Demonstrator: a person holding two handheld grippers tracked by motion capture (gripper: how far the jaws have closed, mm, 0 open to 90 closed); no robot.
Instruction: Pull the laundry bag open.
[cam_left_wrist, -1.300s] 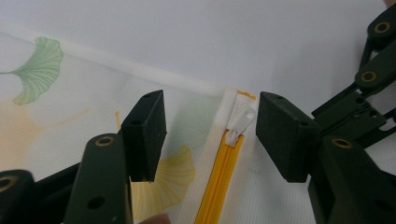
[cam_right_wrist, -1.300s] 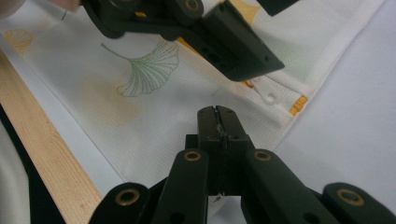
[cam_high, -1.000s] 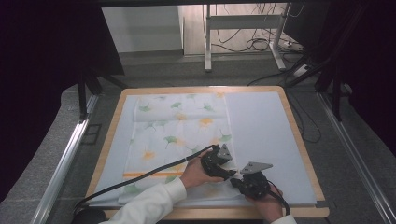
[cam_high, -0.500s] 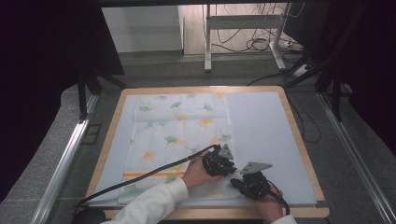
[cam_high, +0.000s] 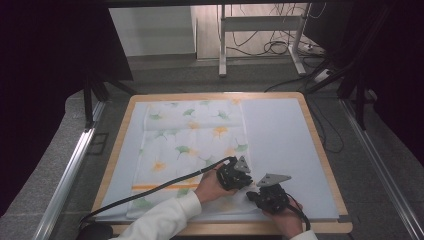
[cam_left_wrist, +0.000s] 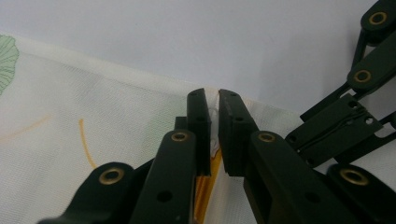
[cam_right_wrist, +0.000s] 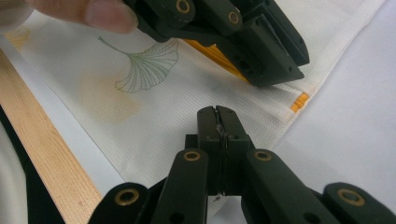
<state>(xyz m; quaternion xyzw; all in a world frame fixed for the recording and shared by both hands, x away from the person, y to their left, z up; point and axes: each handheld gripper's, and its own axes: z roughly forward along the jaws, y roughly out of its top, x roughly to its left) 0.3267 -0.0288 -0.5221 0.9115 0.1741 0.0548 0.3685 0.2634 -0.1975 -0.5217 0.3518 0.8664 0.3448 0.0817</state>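
A white cloth (cam_high: 190, 135) printed with ginkgo leaves and an orange stripe lies flat on the left half of the pale mat (cam_high: 285, 135). Both grippers work at its near right edge. My left gripper (cam_high: 246, 183) pinches a raised fold of the cloth (cam_left_wrist: 70, 140) edge by the orange stripe; its jaws (cam_left_wrist: 214, 100) have just been closing, with white fabric between the pads. My right gripper (cam_high: 253, 196) sits just nearer, its jaws (cam_right_wrist: 218, 116) shut on the cloth (cam_right_wrist: 140, 93) edge, a sliver of fabric showing between them. In the right gripper view, the left gripper (cam_right_wrist: 280, 70) lies just beyond.
The table's wooden rim (cam_high: 322, 150) frames the mat. The left gripper's black cable (cam_high: 165, 187) trails across the cloth to the near left. The right half of the mat is bare. Metal rails run along both sides; desk legs and cables (cam_high: 270, 47) are on the floor beyond.
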